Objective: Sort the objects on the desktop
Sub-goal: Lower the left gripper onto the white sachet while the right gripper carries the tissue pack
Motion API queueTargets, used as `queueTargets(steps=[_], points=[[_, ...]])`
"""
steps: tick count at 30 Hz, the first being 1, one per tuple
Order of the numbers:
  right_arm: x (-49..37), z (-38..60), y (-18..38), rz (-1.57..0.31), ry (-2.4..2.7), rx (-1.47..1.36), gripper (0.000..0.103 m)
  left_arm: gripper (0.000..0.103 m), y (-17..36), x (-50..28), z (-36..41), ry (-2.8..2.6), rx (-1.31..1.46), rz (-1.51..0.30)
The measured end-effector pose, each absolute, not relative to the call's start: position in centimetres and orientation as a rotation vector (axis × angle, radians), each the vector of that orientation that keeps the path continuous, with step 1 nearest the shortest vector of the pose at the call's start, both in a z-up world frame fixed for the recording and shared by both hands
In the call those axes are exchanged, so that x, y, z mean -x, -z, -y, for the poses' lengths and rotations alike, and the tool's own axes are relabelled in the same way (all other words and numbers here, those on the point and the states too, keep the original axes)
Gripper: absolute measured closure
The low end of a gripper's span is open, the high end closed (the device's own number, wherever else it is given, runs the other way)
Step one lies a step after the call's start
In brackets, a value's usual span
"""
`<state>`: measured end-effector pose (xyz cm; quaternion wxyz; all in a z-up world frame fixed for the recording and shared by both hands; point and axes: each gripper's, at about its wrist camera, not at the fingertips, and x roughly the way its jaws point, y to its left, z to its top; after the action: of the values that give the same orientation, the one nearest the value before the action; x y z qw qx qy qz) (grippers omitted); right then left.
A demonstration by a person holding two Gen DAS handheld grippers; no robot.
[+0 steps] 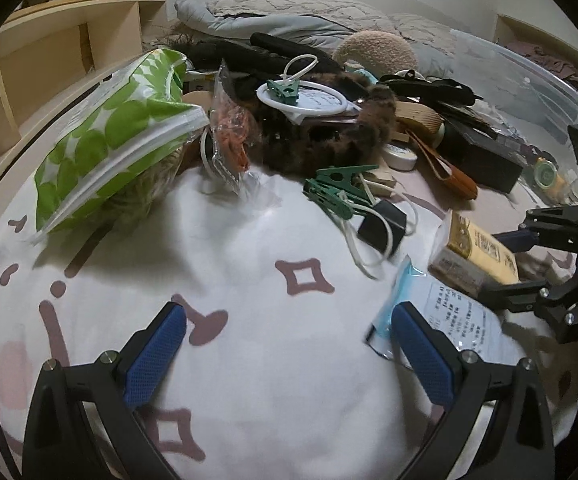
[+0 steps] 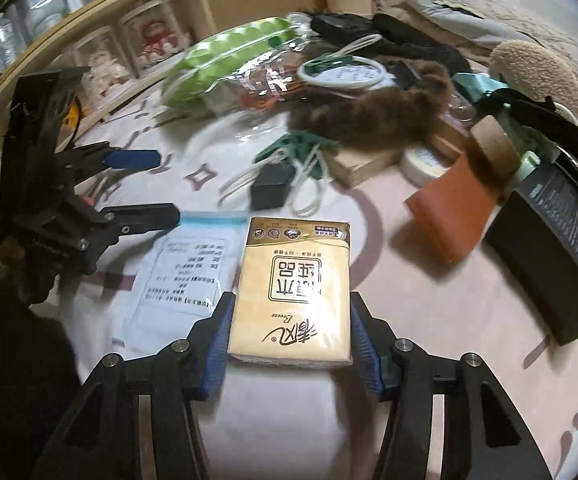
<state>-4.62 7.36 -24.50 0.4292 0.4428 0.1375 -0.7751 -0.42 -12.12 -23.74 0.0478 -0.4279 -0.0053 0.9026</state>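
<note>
A yellow tissue pack (image 2: 291,280) with printed characters sits between the blue pads of my right gripper (image 2: 291,300), which is shut on its two long sides. From the left wrist view the same tissue pack (image 1: 473,252) is tilted in the right gripper (image 1: 505,264) at the right edge. My left gripper (image 1: 289,312) is open above the white patterned cloth (image 1: 249,264) with nothing between its fingers. It also shows at the left in the right wrist view as the left gripper (image 2: 165,186). A clear blue-edged packet (image 2: 185,272) with a printed label lies flat beside the pack.
Farther back lie a green spotted zip bag (image 1: 101,144), green pegs on white cord (image 1: 337,192), a small black box (image 1: 381,224), a brown furry item (image 1: 329,136) and a white ring (image 1: 309,100). A large black box (image 2: 561,248) and an orange-brown piece (image 2: 449,216) sit right. A wooden shelf (image 1: 49,60) runs along the left.
</note>
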Motion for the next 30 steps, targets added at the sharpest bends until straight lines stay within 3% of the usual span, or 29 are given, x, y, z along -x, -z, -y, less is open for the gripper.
queueTargets(steps=[6,18,30], points=[[4.0,-8.6,24.0,-0.318,1.948,-1.134,0.048,0.000,22.5,0.3,10.4,-2.604,1.259,0.010],[2.5,-12.5,23.9,-0.296,2.021,-1.217,0.048,0.000,22.8,-1.9,9.5,-2.368,1.369,-0.357],[3.3,-15.2,23.7,-0.259,2.150,-1.284,0.048,0.000,23.6,0.0,6.6,-2.311,1.343,-0.214]])
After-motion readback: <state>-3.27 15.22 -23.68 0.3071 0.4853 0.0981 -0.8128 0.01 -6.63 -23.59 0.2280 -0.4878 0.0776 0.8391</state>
